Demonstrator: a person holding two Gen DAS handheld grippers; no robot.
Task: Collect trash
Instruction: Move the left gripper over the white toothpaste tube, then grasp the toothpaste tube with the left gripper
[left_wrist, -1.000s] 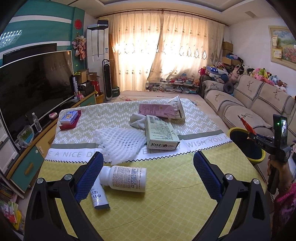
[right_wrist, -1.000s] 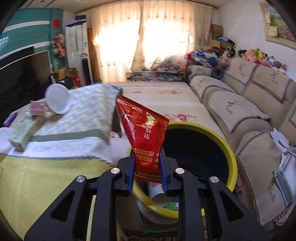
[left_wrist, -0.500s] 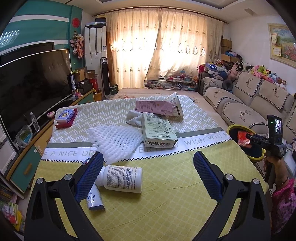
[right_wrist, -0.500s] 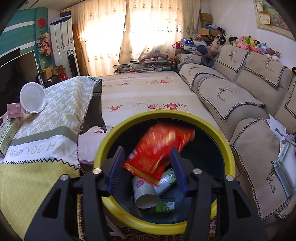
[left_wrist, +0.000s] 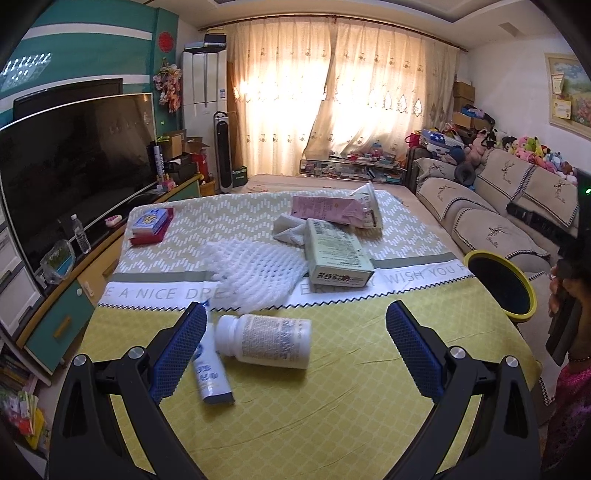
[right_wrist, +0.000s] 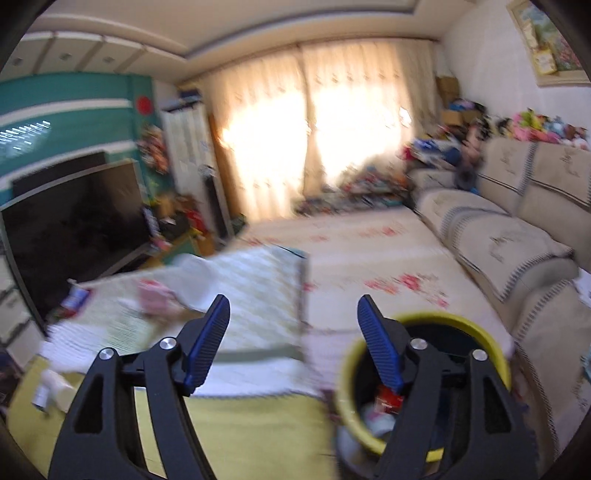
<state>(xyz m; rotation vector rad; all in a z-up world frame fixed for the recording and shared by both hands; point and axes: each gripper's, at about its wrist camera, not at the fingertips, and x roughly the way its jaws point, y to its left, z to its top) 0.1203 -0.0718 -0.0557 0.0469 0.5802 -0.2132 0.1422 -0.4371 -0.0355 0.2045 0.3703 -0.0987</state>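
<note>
Right gripper (right_wrist: 291, 328): jaws spread wide and empty; half a second back the red snack bag was dropping between them, a second back it was pinched there.
Red snack bag (right_wrist: 388, 400): now lying in the bin, crinkly foil among cups; one piece collected.
Bin (right_wrist: 495, 349): round, dark inside, glossy yellow rim, just off the table's right edge.
Left gripper (left_wrist: 295, 325): jaws wide apart, gripping nothing, hovering over the table as before.
Pill bottle (left_wrist: 264, 339): smooth white plastic cylinder on its side, between the ribbed blue pads (left_wrist: 183, 347); likely next.
Tube (left_wrist: 210, 371): flat, white and blue, beside the bottle.
Foam net (left_wrist: 255, 271): soft white mesh.
Cardboard box (left_wrist: 336, 256): pale green, rigid, farther back.
</note>
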